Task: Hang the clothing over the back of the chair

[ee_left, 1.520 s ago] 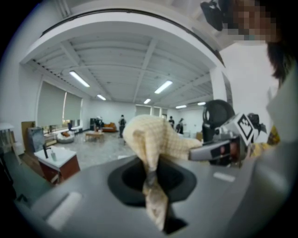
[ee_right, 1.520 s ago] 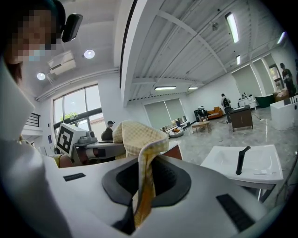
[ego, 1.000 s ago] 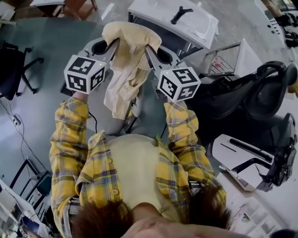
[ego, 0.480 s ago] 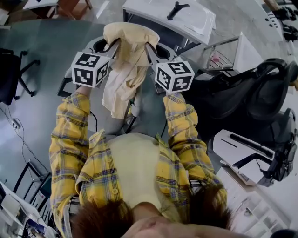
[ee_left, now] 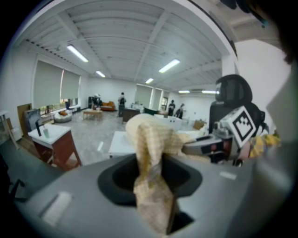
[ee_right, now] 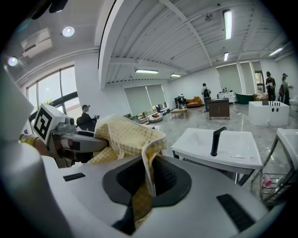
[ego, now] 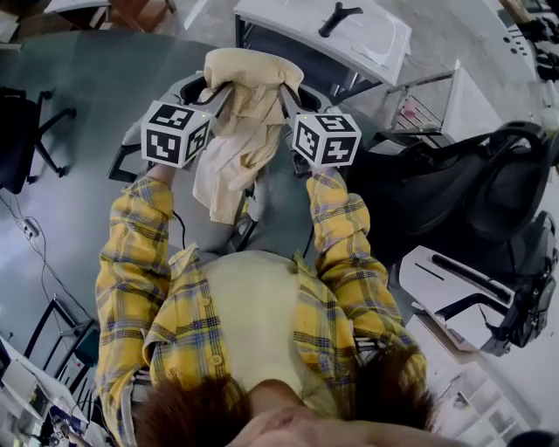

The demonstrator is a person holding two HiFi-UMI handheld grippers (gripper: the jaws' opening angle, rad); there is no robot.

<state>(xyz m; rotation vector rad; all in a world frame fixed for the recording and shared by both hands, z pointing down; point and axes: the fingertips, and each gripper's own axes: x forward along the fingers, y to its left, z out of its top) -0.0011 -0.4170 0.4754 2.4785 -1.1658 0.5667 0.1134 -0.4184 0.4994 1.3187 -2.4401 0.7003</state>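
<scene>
The clothing (ego: 238,131) hangs between the two grippers, in front of the person's chest. The left gripper (ego: 220,87) is at its left edge, jaws opening with a fold of the clothing between them. The right gripper (ego: 281,87) is at its right edge, jaws closed on another fold. Beyond the clothing stands a basin (ego: 367,44) with a tap (ego: 341,15) on it. A large chair (ego: 472,183) stands to the right, and a smaller chair (ego: 22,131) is well off to the left.

Open hall with grey polished floor (ego: 79,131), ceiling strip lights (ee_right: 227,23), large windows (ee_right: 63,93), white sink table (ee_right: 233,145).
</scene>
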